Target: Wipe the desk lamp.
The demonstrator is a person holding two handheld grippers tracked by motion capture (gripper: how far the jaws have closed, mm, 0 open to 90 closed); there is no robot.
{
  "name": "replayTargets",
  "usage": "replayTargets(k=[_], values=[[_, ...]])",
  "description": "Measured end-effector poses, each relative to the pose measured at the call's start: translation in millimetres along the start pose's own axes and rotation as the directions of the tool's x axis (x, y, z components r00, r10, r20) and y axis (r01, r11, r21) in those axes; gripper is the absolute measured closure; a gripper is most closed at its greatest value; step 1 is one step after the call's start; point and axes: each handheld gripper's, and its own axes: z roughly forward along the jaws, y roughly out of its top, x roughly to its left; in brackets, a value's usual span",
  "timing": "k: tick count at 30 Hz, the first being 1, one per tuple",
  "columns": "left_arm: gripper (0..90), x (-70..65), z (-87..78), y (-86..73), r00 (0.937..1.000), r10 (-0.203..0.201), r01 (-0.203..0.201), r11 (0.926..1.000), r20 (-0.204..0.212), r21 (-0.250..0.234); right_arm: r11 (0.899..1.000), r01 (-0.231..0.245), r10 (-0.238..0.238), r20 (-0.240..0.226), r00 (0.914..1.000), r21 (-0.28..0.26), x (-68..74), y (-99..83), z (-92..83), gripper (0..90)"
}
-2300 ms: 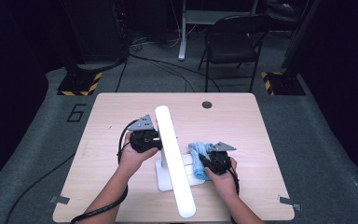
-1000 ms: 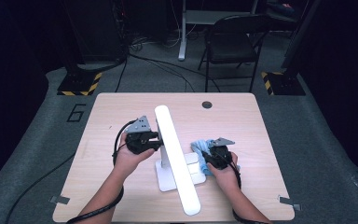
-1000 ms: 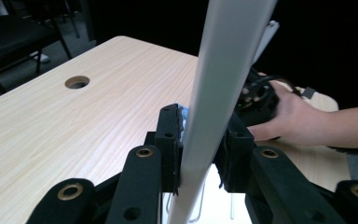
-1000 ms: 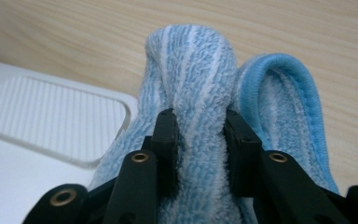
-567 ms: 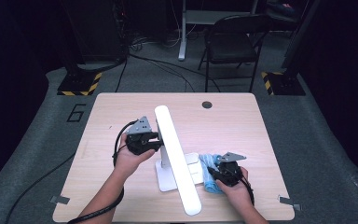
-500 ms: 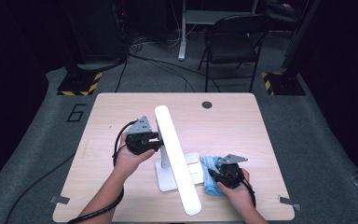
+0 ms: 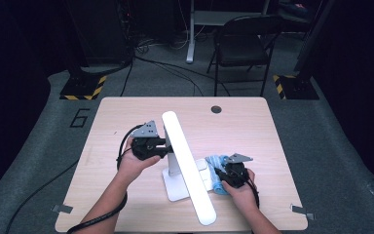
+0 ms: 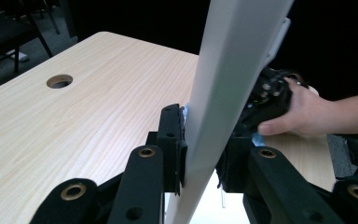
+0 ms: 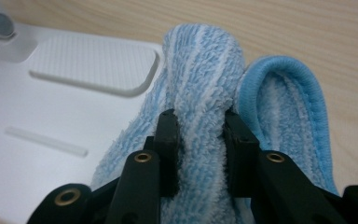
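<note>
Wooden table point(image 7: 112, 122), light grain, rounded corners, one round cable hole point(image 7: 216, 109) near the far edge.

Desk lamp: a long, flat white light bar point(image 7: 187, 163) with rounded ends, smooth matte plastic, lies diagonally over the table from the far middle to the near edge. It sits on a short white post above a flat rectangular white base point(image 9: 42, 135). In the right gripper view the base shows a ribbed, rounded-rectangle pad point(image 9: 93, 65), a thin raised strip point(image 9: 46, 141) and a small round grey button point(image 9: 1, 21) at the post foot.

Left gripper point(image 8: 204, 149): black jaws clamped on the light bar's stem part, one pad on each flat face, no gap visible at the pads. In the high view it sits just left of the bar, with its grey three-cornered plate point(image 7: 146, 129) on top and a black cable point(image 7: 39, 195) trailing off the near-left table edge.

Right gripper point(image 9: 199, 140): jaws closed on a fold of the blue cloth point(image 9: 205, 84), with the pads sunk into the pile. The cloth is terry, light blue with paler stripes, fluffy loops, and a smooth darker-blue stitched hem point(image 9: 303, 93) curling in a loop on the right. The cloth lies partly on the base's right edge and partly on the wood, just right of the bar.

The hand point(image 7: 243, 192) holding the right gripper rests near the table's front edge.
</note>
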Motion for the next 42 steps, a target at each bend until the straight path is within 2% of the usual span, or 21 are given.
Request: replayTargets(k=[8,12,15,21,23,26,27,29,33,38,42], values=[[74.3,1.4,0.5,-1.3,0.9999,-0.005,0.006,0.9999,0.014,-0.014,1.0,-0.002,0.001,0.015,0.9999,0.014,-9.5,32.4,33.7,69.9],[74.3,1.1,0.1,-1.4,1.0,-0.008,0.008,0.9999,0.002,-0.013,1.0,-0.015,0.015,0.023,0.9996,0.016,-9.8,39.5,40.9,69.7],[74.2,0.9,0.0,-2.1,0.9997,-0.017,0.017,0.9997,-0.016,-0.02,1.0,0.001,-0.001,0.035,0.9994,0.006,-8.1,39.4,41.3,70.0],[73.4,2.2,-1.0,-3.6,0.9991,-0.022,0.021,0.9994,-0.036,-0.027,1.0,0.025,-0.025,0.03,0.9992,0.01,-3.1,29.8,30.3,70.5],[73.4,1.3,-1.2,-3.1,0.9992,-0.013,0.012,0.9997,-0.039,-0.02,1.0,0.023,-0.023,0.018,0.9996,0.008,-0.9,20.5,20.2,70.3],[73.4,1.0,-1.2,-3.1,0.9991,-0.014,0.013,0.9997,-0.04,-0.02,1.0,0.021,-0.021,0.013,0.9997,0.009,0.9,15.0,13.9,70.2],[73.4,1.0,-1.5,-3.6,0.9989,-0.018,0.018,0.9996,-0.042,-0.022,1.0,0.022,-0.022,0.002,0.9997,0.014,3.5,8.0,5.9,70.2],[73.4,1.0,-1.4,-3.7,0.9988,-0.018,0.017,0.9995,-0.045,-0.026,1.0,0.019,-0.019,-0.004,0.9998,0.01,4.8,4.3,2.3,70.1],[73.3,0.5,-1.2,-3.9,0.9988,-0.019,0.018,0.9994,-0.046,-0.028,0.999,0.025,-0.024,-0.049,0.9985,0.022,7.7,-12.7,-17.8,69.8],[73.3,1.2,-0.9,-4.0,0.9993,-0.02,0.019,0.9993,-0.032,-0.031,1.0,0.005,-0.003,-0.067,0.9977,0.021,9.1,-19.3,-25.0,69.5],[73.5,1.3,-0.9,-4.1,0.9996,-0.019,0.019,0.9994,-0.019,-0.029,1.0,-0.001,0.002,-0.063,0.998,0.014,8.0,-17.3,-20.8,69.5]])
